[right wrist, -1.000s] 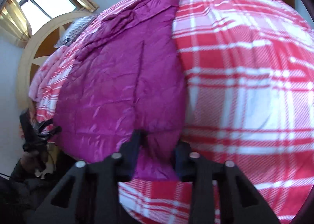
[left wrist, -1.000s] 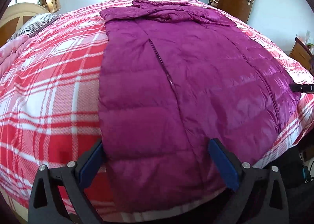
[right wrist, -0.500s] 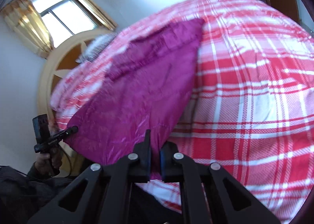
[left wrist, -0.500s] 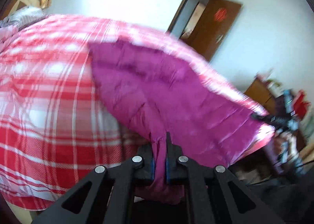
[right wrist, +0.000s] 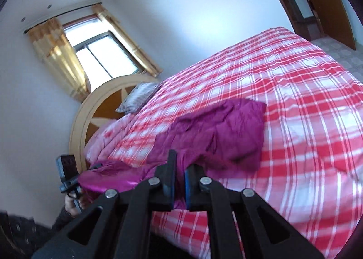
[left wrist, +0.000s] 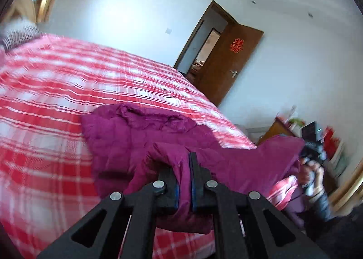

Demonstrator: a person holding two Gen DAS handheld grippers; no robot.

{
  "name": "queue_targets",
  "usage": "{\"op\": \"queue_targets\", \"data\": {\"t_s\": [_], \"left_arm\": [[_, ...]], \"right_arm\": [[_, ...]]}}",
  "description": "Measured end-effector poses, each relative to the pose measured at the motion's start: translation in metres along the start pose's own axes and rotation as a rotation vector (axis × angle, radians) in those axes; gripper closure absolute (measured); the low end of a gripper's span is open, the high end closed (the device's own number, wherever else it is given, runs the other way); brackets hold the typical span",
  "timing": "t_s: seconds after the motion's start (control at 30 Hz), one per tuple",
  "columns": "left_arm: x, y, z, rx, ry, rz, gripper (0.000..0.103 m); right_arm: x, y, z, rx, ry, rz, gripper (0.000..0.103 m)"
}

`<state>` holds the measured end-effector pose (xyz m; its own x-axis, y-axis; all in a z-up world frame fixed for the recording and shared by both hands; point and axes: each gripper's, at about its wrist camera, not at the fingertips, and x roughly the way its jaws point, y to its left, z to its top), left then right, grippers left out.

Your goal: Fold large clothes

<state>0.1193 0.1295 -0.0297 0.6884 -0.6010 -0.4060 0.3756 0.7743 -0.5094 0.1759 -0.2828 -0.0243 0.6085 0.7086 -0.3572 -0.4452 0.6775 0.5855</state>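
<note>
Purple down coat (left wrist: 145, 136) sits on the red-and-white plaid bed cover (left wrist: 56, 91): hem end raised off the bed, collar end bunched on the cover. Left wrist view, left to right: striped pillow (left wrist: 20, 32) at far left, coat centre, open brown door (left wrist: 229, 59) behind, wooden cabinet (left wrist: 278, 128) at right. Left gripper (left wrist: 183, 177) pinched tight on the hem, fabric squeezed between the blue pads (left wrist: 175, 193). Right gripper (right wrist: 179, 177) likewise clamped on the hem at the other corner. Right wrist view: window (right wrist: 104, 54) and round headboard (right wrist: 90, 113) on left, coat (right wrist: 217, 132) centre, bed cover (right wrist: 306, 100) running right. Hem spans taut between both grippers.
</note>
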Motion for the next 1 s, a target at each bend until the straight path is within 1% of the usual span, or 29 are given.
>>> {"op": "queue_targets", "data": {"t_s": [0.07,0.1,0.17,0.2,0.23,0.3,0.33,0.4,0.43,0.5,0.57,0.6,0.63,0.67,0.7,0.73,0.8,0.87,0.9,0.93,0.97,1.0], "left_arm": [[0.018,0.015,0.021,-0.027,-0.008,0.019,0.096],[0.026,0.023,0.030,-0.035,-0.006,0.013,0.096],[0.049,0.042,0.047,-0.041,0.005,0.067,0.096],[0.059,0.054,0.053,-0.063,0.013,0.088,0.093],[0.074,0.071,0.058,-0.101,0.038,0.108,0.093],[0.092,0.097,0.063,-0.158,0.086,0.163,0.090],[0.100,0.115,0.062,-0.215,0.105,0.163,0.090],[0.105,0.136,0.060,-0.280,0.127,0.154,0.087],[0.105,0.141,0.060,-0.293,0.134,0.160,0.085],[0.099,0.148,0.064,-0.306,0.116,0.166,0.082],[0.086,0.154,0.072,-0.306,0.077,0.203,0.076],[0.077,0.154,0.076,-0.287,0.038,0.273,0.060],[0.072,0.156,0.079,-0.271,-0.005,0.339,0.036],[0.068,0.156,0.080,-0.263,-0.039,0.377,0.028],[0.065,0.155,0.082,-0.260,-0.072,0.399,0.026],[0.063,0.149,0.083,-0.251,-0.100,0.416,0.026],[0.071,0.126,0.084,-0.181,-0.122,0.416,0.026],[0.098,0.090,0.082,-0.052,-0.095,0.404,0.026],[0.107,0.079,0.081,-0.015,-0.082,0.398,0.024],[0.128,0.061,0.077,0.057,-0.049,0.383,0.022],[0.143,0.051,0.073,0.103,-0.022,0.377,0.022],[0.164,0.041,0.066,0.154,0.016,0.393,0.022]], "right_arm": [[0.017,-0.007,0.019,0.015,-0.004,-0.007,0.094],[0.027,-0.011,0.030,0.022,-0.005,-0.012,0.094],[0.048,-0.020,0.049,0.032,-0.016,-0.059,0.094],[0.064,-0.029,0.061,0.051,-0.013,-0.070,0.094],[0.078,-0.037,0.069,0.062,-0.017,-0.095,0.094],[0.100,-0.055,0.079,0.111,-0.005,-0.113,0.094],[0.114,-0.064,0.085,0.124,0.004,-0.130,0.094],[0.137,-0.078,0.089,0.143,0.031,-0.155,0.094],[0.150,-0.083,0.090,0.137,0.049,-0.177,0.095],[0.166,-0.094,0.090,0.136,0.071,-0.203,0.095],[0.178,-0.109,0.087,0.160,0.086,-0.218,0.095],[0.182,-0.114,0.087,0.171,0.090,-0.222,0.095],[0.188,-0.122,0.086,0.188,0.099,-0.233,0.095],[0.193,-0.125,0.087,0.197,0.108,-0.237,0.095],[0.199,-0.130,0.087,0.206,0.121,-0.237,0.095],[0.205,-0.132,0.086,0.209,0.134,-0.243,0.095],[0.214,-0.133,0.087,0.191,0.143,-0.267,0.095],[0.221,-0.136,0.084,0.190,0.147,-0.302,0.095],[0.224,-0.140,0.082,0.197,0.148,-0.320,0.095],[0.227,-0.145,0.081,0.207,0.146,-0.331,0.094],[0.229,-0.149,0.081,0.221,0.144,-0.336,0.094],[0.231,-0.155,0.080,0.252,0.135,-0.336,0.094]]}}
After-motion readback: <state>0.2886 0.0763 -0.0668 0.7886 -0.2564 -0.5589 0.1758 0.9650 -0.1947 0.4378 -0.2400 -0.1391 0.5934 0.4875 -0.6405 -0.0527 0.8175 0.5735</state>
